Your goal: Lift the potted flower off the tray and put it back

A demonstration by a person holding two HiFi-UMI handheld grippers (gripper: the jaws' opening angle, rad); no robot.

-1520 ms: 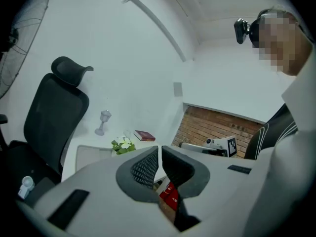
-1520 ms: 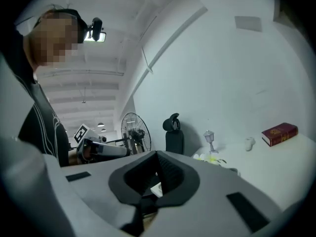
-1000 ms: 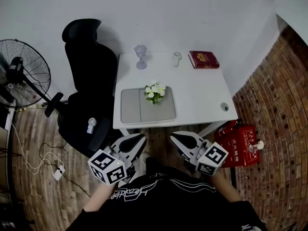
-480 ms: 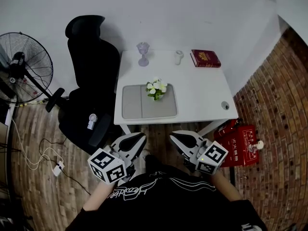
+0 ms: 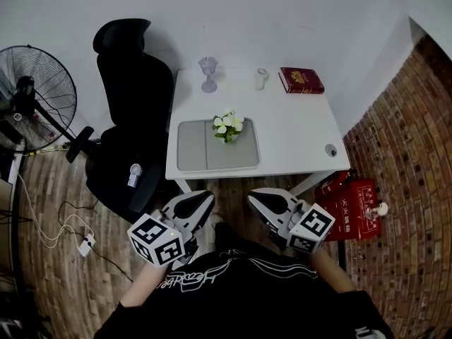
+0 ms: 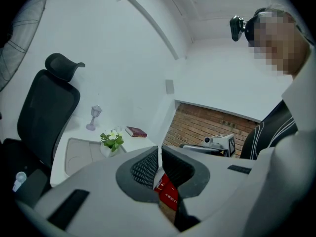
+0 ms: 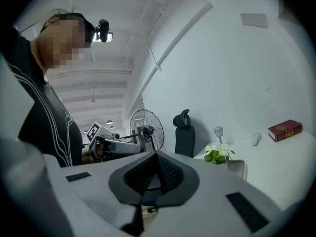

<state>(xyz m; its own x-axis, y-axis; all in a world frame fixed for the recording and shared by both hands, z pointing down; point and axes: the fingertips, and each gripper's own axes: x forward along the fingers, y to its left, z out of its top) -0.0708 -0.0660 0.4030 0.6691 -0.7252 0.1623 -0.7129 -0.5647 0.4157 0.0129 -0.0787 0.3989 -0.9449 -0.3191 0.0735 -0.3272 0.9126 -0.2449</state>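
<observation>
white lettering on red box (image 5: 349, 207), illegible

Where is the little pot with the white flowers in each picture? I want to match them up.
Head view: the potted flower stands on the right part of the tray, upper middle of the picture.
Left gripper view: lower left.
Right gripper view: right of centre, low down.
Shared landmark: the red book, on the same table.
</observation>
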